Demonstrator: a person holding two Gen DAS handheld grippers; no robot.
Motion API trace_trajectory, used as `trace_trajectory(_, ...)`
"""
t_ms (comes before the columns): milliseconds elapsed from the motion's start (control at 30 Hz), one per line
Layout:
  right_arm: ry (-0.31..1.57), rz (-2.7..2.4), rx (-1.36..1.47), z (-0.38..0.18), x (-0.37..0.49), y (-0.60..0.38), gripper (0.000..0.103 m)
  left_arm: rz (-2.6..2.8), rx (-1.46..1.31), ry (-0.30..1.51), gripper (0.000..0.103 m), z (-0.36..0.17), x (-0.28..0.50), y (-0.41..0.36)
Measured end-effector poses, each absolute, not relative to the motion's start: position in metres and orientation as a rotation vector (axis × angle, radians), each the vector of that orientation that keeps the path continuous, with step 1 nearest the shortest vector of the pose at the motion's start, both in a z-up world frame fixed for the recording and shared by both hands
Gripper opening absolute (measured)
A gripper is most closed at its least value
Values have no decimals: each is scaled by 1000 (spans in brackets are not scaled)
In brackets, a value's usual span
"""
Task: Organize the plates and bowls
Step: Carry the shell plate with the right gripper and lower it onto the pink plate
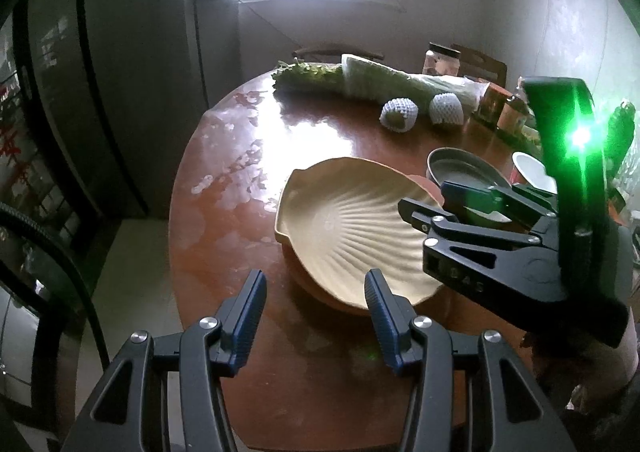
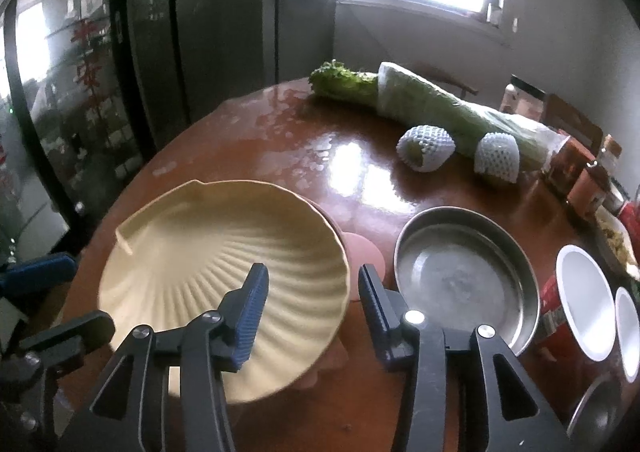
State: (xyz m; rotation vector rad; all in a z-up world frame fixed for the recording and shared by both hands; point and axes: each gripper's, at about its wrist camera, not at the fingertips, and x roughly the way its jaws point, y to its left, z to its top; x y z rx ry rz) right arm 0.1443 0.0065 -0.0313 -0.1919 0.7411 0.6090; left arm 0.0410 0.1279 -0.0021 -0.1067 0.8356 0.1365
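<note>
A cream shell-shaped plate (image 1: 352, 228) (image 2: 224, 276) rests on a pink dish (image 2: 366, 252) on the round brown table (image 1: 224, 244). My right gripper (image 2: 314, 292) (image 1: 428, 198) is open and straddles the plate's right rim, one finger over the ribbed inside and the other outside it, pads not pressing. My left gripper (image 1: 316, 304) is open at the plate's near edge; its right finger overlaps the rim and nothing is held. A steel plate (image 2: 460, 280) (image 1: 460, 168) lies just right of the cream plate.
Two white-lined red cups (image 2: 588, 300) and a steel bowl (image 2: 600, 420) sit at the right. Behind lie a wrapped cabbage (image 2: 440, 104), lettuce (image 2: 340, 82), two foam-netted fruits (image 2: 426, 148) and jars (image 2: 580, 180). A dark fridge (image 2: 168, 32) stands left of the table.
</note>
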Motion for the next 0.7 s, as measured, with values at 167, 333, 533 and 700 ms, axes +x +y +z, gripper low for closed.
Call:
trace_trajectory(167, 720, 595, -176, -23, 141, -2, 50, 139, -110, 831, 51, 0, 39, 128)
trace_trajectory(333, 703, 585, -149, -14, 135, -13, 51, 137, -106, 817, 51, 4, 37, 123)
trace_trajectory(533, 665, 577, -115, 2, 123, -29, 55, 147, -99, 794, 52, 12, 33, 116)
trace_trajectory(700, 625, 564, -99, 15, 113, -41, 56, 147, -86, 781, 53, 18, 32, 109)
